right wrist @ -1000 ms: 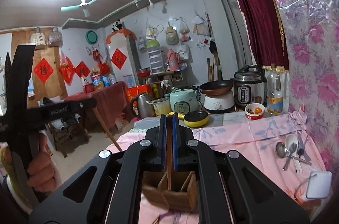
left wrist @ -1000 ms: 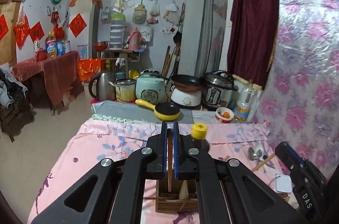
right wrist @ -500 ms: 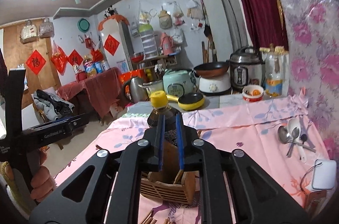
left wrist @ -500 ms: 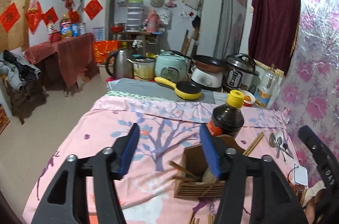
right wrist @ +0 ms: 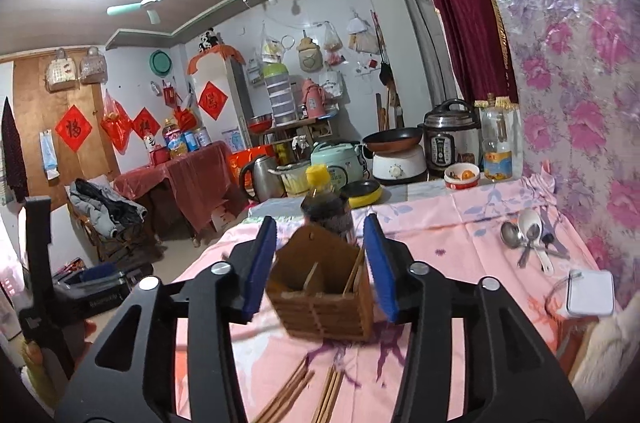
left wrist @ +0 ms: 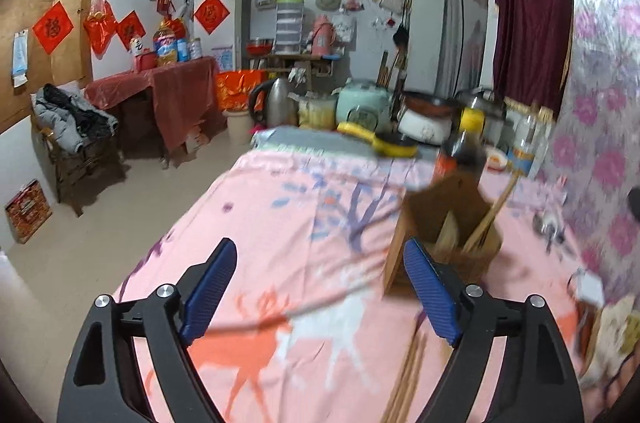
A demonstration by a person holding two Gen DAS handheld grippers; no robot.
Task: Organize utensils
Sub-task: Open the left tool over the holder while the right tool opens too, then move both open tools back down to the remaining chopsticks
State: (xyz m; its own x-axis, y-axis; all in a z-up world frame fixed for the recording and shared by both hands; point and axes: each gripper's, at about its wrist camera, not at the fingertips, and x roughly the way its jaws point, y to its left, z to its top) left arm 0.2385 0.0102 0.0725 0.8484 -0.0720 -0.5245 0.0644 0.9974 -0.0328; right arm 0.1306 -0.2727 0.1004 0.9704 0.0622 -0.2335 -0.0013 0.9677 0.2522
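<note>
In the left wrist view, the left tongs [left wrist: 318, 297] hung over the pink patterned cloth [left wrist: 280, 223] that covered the bench, their jaws spread wide and opening, with only cloth between the blue pads [left wrist: 208, 287]. To the right of them stood the wooden utensil holder [left wrist: 440, 223], upright on the cloth, just beyond the right-hand pad. A few chopsticks [left wrist: 486, 219] leaned out of its right compartment. A dark sauce bottle [left wrist: 460, 151] with a yellow cap stood just behind the holder. More loose chopsticks [left wrist: 408, 375] lay on the cloth near the lower edge, blurred.

In the right wrist view, part of the person's other hand [right wrist: 90, 327] and black gear showed at the far left. The right tongs [right wrist: 320, 259] were partly spread and opening; the holder [right wrist: 320, 299] sat in the gap between the blue pads, and they stood clear of its sides, so nothing was gripped. The holder's divider split it into compartments, and chopsticks [right wrist: 354, 273] stood in the right one. The bottle [right wrist: 326, 207] rose directly behind it. Loose chopsticks [right wrist: 304, 391] lay in two bunches on the cloth in front of the holder. Farther right, well apart from the holder, several spoons [right wrist: 528, 235] lay together near the flowered wall covering [right wrist: 580, 103], with a small white box [right wrist: 590, 293] near them toward the camera.
</note>
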